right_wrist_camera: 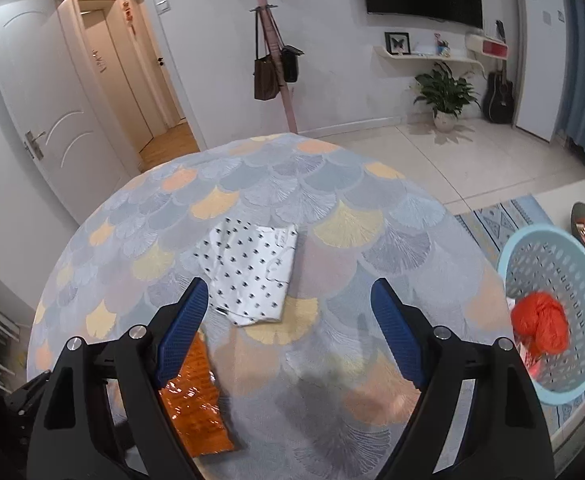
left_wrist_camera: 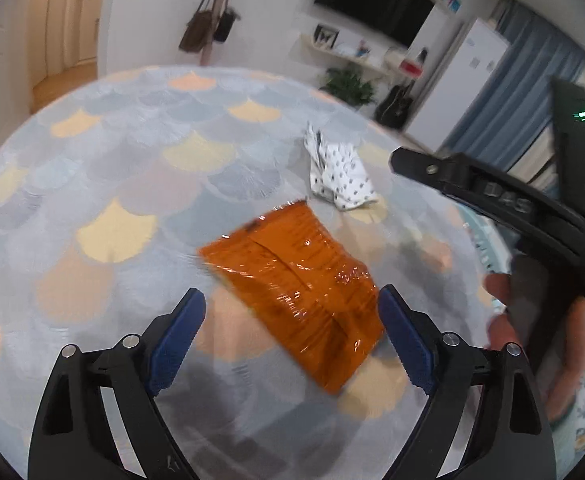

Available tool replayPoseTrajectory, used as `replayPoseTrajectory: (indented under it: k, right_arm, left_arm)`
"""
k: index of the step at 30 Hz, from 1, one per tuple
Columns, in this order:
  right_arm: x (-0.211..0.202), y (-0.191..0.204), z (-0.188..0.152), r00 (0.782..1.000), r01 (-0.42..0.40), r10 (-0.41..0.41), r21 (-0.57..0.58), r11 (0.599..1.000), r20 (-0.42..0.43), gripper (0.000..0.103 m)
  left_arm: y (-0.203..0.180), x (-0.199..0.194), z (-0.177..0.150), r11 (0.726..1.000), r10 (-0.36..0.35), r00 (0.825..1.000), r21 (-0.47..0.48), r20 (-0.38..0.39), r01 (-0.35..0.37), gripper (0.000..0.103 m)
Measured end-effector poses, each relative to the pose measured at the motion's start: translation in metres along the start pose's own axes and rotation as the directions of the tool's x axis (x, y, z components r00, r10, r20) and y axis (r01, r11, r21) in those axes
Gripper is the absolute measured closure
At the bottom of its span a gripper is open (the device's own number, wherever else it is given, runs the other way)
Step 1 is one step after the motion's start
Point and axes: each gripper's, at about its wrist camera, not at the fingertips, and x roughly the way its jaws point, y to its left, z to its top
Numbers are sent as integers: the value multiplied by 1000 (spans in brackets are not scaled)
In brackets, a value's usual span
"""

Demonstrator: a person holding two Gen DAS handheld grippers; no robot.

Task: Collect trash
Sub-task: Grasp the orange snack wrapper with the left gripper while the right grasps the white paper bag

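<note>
On the desk: two wrappers, both tongs apart

Left wrist view: one round desk point(left_wrist_camera: 92, 184) with fan-pattern cloth. Two trash items on it: one orange wrapper point(left_wrist_camera: 296, 292) near centre, blurred, and one white dotted wrapper point(left_wrist_camera: 340, 176) beyond it, apart from it. Left tongs point(left_wrist_camera: 292, 328) spread wide, blue pads on either side of the orange wrapper's near end; the right pad looks close to its edge, contact not readable through blur, no clamp seen. Right tongs point(left_wrist_camera: 492, 200) enter from the right side, a hand point(left_wrist_camera: 532, 320) below them. Wide bare cloth on the left half.

Right wrist view: right tongs point(right_wrist_camera: 288, 320) spread wide, nothing between the pads. White dotted wrapper point(right_wrist_camera: 252, 272) lies flat mid-desk, just past the left pad. Orange wrapper point(right_wrist_camera: 196, 400) is low left, partly hidden behind that finger. One light blue basket point(right_wrist_camera: 532, 256) on the floor beside the desk's right edge, one red crumpled piece point(right_wrist_camera: 540, 320) inside. Open cloth between wrapper and right rim.
</note>
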Motion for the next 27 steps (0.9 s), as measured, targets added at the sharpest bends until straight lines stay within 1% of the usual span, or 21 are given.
replayPoseTrajectory:
  k: [2, 5, 7, 8, 9, 10, 11, 12, 14, 15, 17, 18, 21, 24, 27]
  right_arm:
    - [-3, -11, -2, 1000, 13, -13, 24, 1000, 3, 24]
    - [-11, -35, -3, 1000, 29, -29, 77, 997, 6, 24]
    - [-17, -52, -5, 999, 43, -44, 114, 993, 10, 24]
    - [-20, -57, -6, 999, 44, -46, 124, 991, 13, 24]
    - [-23, -61, -7, 999, 45, -48, 131, 990, 18, 24]
    - [-26, -63, -9, 998, 48, -51, 135, 990, 23, 24]
    - [-27, -64, -10, 998, 50, -53, 136, 989, 24, 24]
    - [-28, -63, -12, 998, 48, -52, 138, 989, 24, 24]
    - [-30, -57, -15, 999, 32, -36, 136, 990, 25, 24]
    - [-31, -52, -17, 999, 28, -32, 129, 991, 30, 24]
    - [-33, -38, -24, 998, 37, -42, 100, 994, 46, 24]
    - [-33, -31, -28, 997, 46, -50, 85, 995, 54, 24]
    - [-32, -14, -39, 996, 64, -66, 37, 997, 63, 24]
    - [-26, 2, -47, 997, 55, -55, -7, 998, 49, 24]
    - [-25, 14, -49, 997, 64, -62, -43, 997, 51, 24]
  left_arm:
    - [-14, 9, 1, 998, 55, 998, 26, 8, -55, 15]
    - [-37, 23, 2, 985, 145, 989, 97, 1, -144, 15]
    - [-50, 32, 1, 964, 220, 975, 153, 12, -219, 16]
    - [-56, 34, -2, 949, 256, 966, 184, 30, -257, 20]
    - [-57, 33, -2, 948, 249, 968, 192, 41, -252, 28]
    - [-58, 31, -3, 949, 247, 968, 190, 46, -252, 32]
    - [-56, 28, -2, 949, 250, 967, 186, 53, -255, 49]
    - [-54, 25, -1, 951, 245, 968, 181, 60, -252, 64]
    - [-44, 18, 2, 965, 197, 979, 165, 55, -203, 69]
    - [-39, 16, 1, 969, 181, 982, 162, 57, -188, 73]
    - [-32, 11, 0, 976, 149, 987, 152, 64, -158, 77]
    - [-27, 7, -2, 981, 119, 990, 143, 69, -128, 78]
    - [-17, 1, -3, 986, 102, 992, 125, 74, -111, 79]
    - [-5, -10, -2, 993, 75, 993, 88, 95, -83, 80]
    - [8, -20, -1, 995, 83, 989, 53, 126, -90, 80]
